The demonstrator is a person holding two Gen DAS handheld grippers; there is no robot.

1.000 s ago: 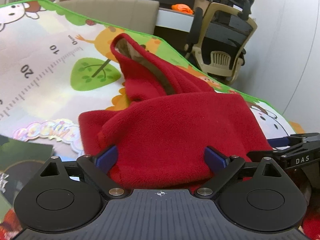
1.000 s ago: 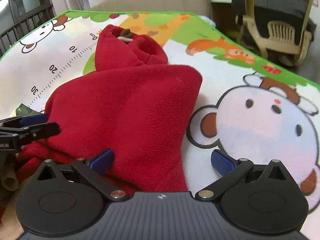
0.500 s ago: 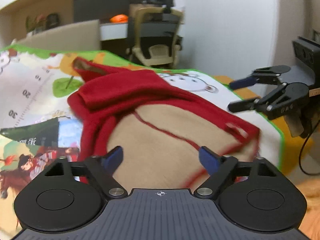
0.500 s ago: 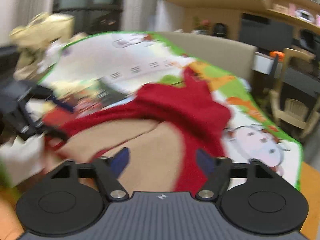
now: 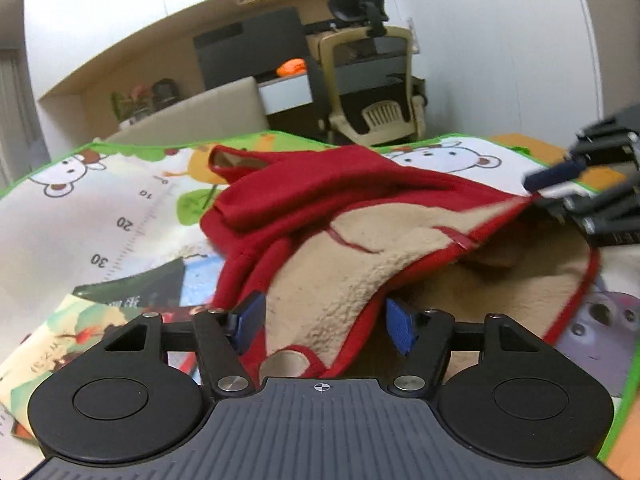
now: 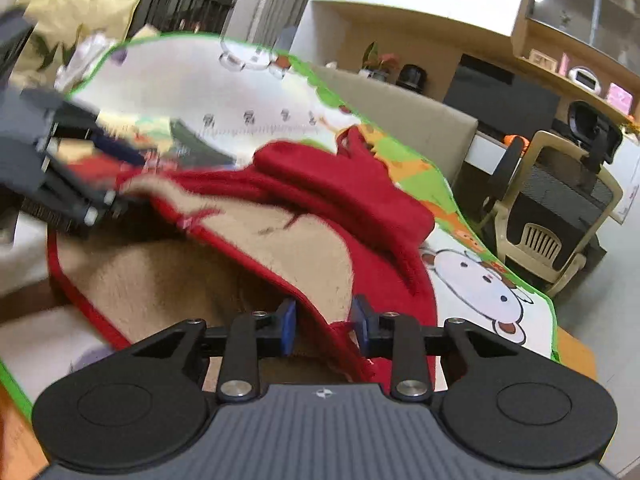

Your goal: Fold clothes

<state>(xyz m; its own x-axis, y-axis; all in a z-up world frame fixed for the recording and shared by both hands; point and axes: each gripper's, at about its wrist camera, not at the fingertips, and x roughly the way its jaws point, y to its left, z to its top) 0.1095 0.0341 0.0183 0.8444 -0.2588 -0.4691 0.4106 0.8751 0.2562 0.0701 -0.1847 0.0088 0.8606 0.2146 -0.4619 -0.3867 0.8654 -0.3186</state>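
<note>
We hold the red fleece garment [image 5: 320,184] lifted off the play mat [image 5: 80,216]. Our left gripper [image 5: 325,322] and right gripper [image 6: 322,325] each clamp its hem, tan lining facing us.

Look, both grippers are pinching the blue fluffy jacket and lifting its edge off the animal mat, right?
Not quite: the jacket is red with a beige fleecy lining, not blue; only the fingertip pads are blue. Both wrist views show this. The left gripper and right gripper do pinch its raised edge above the animal mat.
</note>
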